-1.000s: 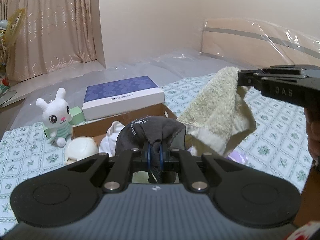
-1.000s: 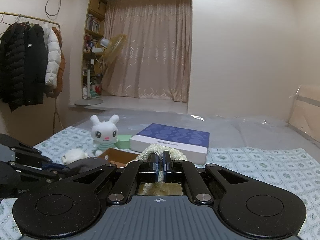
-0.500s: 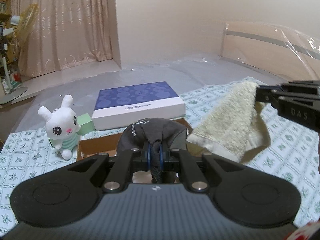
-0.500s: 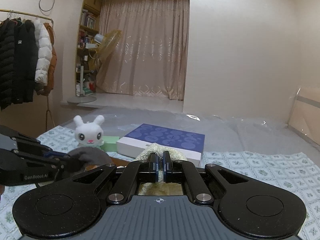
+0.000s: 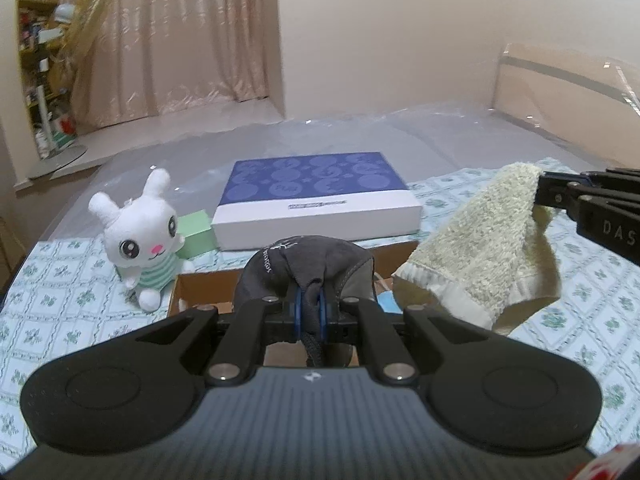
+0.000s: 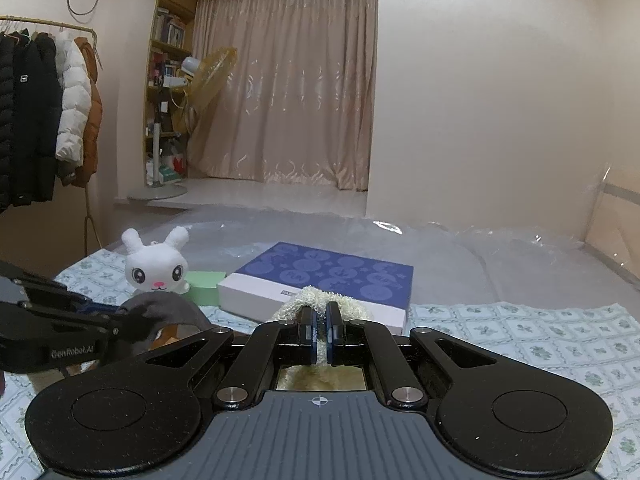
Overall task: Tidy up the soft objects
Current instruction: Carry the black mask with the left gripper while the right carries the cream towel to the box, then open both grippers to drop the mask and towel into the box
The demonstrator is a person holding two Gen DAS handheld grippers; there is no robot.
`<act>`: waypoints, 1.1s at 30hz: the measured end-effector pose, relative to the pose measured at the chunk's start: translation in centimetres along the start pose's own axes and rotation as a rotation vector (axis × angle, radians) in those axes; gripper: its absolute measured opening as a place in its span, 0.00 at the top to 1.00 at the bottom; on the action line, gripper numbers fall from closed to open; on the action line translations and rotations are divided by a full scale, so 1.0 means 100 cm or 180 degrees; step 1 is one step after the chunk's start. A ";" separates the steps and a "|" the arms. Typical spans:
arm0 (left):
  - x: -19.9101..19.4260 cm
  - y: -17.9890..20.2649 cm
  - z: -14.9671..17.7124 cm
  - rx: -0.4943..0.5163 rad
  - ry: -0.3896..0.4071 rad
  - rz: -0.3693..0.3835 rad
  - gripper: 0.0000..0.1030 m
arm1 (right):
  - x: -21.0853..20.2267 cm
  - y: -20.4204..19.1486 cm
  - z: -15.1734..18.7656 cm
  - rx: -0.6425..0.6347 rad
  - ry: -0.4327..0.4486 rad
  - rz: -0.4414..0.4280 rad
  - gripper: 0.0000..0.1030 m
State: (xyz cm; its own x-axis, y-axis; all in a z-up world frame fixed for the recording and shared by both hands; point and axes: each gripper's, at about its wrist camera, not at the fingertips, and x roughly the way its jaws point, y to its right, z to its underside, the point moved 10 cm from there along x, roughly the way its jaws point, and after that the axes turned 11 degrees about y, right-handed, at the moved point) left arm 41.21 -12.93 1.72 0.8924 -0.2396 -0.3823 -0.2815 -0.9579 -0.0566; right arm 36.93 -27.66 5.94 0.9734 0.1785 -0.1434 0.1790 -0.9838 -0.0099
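Observation:
My left gripper [image 5: 310, 310] is shut on a dark grey cloth [image 5: 308, 266], held above an open cardboard box [image 5: 200, 284] on the bed. In the right wrist view the same grey cloth [image 6: 160, 308] hangs from the left gripper [image 6: 124, 320] at the lower left. My right gripper [image 6: 319, 334] is shut on a cream towel [image 6: 320, 300]. Seen from the left wrist, that cream towel [image 5: 488, 248] dangles from the right gripper [image 5: 540, 190] just right of the box.
A white plush rabbit [image 5: 138, 236] sits left of the box beside a small green box [image 5: 196, 234]. Behind lies a flat blue-and-white gift box [image 5: 316, 196]. Patterned bedsheet [image 5: 580, 312], clear plastic sheeting behind, a coat rack [image 6: 40, 112] and fan [image 6: 208, 76] at far left.
Both grippers have drawn back from the box and rabbit, carrying their cloths. The towel now hangs right of the box, and less of the box's inside shows.

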 end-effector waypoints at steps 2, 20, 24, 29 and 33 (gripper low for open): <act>0.008 -0.001 0.004 -0.0008 -0.0029 -0.0079 0.92 | 0.008 0.001 0.003 0.0034 -0.0031 -0.0014 0.96; 0.038 -0.005 0.025 -0.0024 -0.0228 -0.0353 0.72 | 0.046 0.007 0.035 0.0110 -0.0273 -0.0071 0.96; 0.031 -0.006 0.015 -0.0008 -0.0120 -0.0348 0.70 | 0.049 0.009 0.037 0.0151 -0.0298 -0.0066 0.96; 0.021 -0.008 0.005 0.0001 -0.0011 -0.0317 0.70 | 0.054 0.008 0.036 0.0214 -0.0306 -0.0090 0.96; 0.016 -0.010 0.002 -0.0022 0.0022 -0.0291 0.70 | 0.059 0.005 0.036 0.0273 -0.0319 -0.0123 0.96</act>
State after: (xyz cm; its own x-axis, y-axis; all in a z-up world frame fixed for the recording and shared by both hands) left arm 42.86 -12.37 0.99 0.9167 -0.1523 -0.3695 -0.1964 -0.9769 -0.0847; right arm 42.24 -27.18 1.52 0.9462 0.2179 -0.2392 0.1989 -0.9748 -0.1013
